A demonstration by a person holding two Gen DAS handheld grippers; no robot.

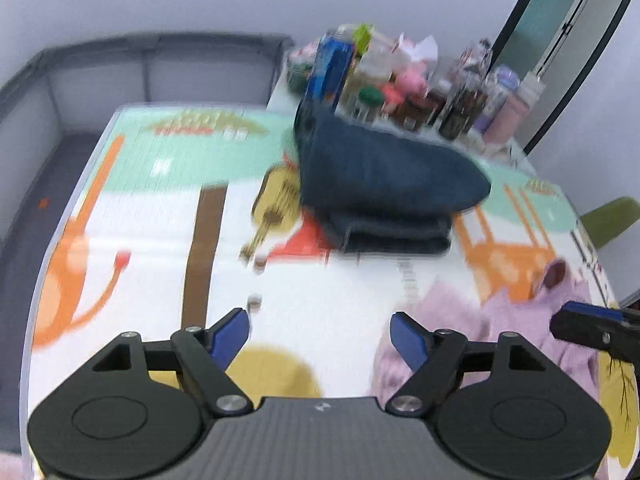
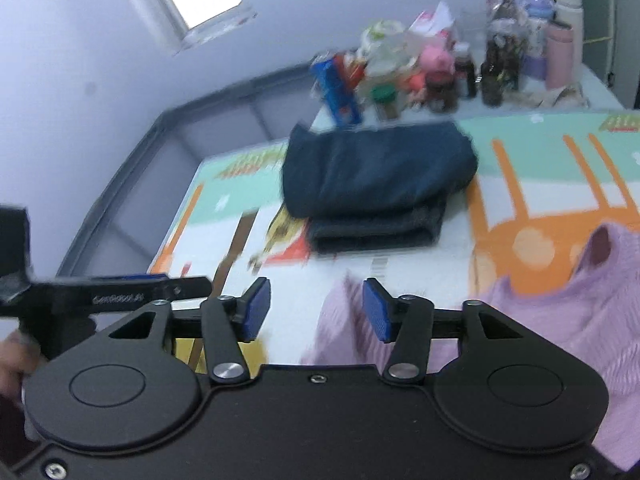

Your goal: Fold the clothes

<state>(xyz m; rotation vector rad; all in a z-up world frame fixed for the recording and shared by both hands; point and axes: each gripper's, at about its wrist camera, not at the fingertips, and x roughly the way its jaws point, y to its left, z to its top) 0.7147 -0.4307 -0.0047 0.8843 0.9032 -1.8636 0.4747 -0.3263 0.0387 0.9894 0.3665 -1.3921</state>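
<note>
A lilac knitted garment (image 2: pixel 560 312) lies crumpled on the patterned table mat (image 2: pixel 532 184), near the front right. A stack of folded dark blue clothes (image 2: pixel 376 176) sits further back, mid-table. My right gripper (image 2: pixel 316 310) hangs open above the garment's left edge, with nothing pressed between its blue pads (image 2: pixel 378 312). In the left wrist view my left gripper (image 1: pixel 320 336) stands wide open over bare mat (image 1: pixel 152 220), just left of the lilac garment (image 1: pixel 500 320). The dark stack (image 1: pixel 384 184) lies ahead of it. The right gripper's tip (image 1: pixel 592 328) shows at the right edge.
Bottles, jars and toys (image 2: pixel 440 68) crowd the table's back edge, behind the dark stack. A grey padded fence (image 1: pixel 60 92) runs along the left side. A green chair (image 1: pixel 612 220) stands at the right. A hand (image 2: pixel 12 360) holds the left gripper's handle (image 2: pixel 120 292).
</note>
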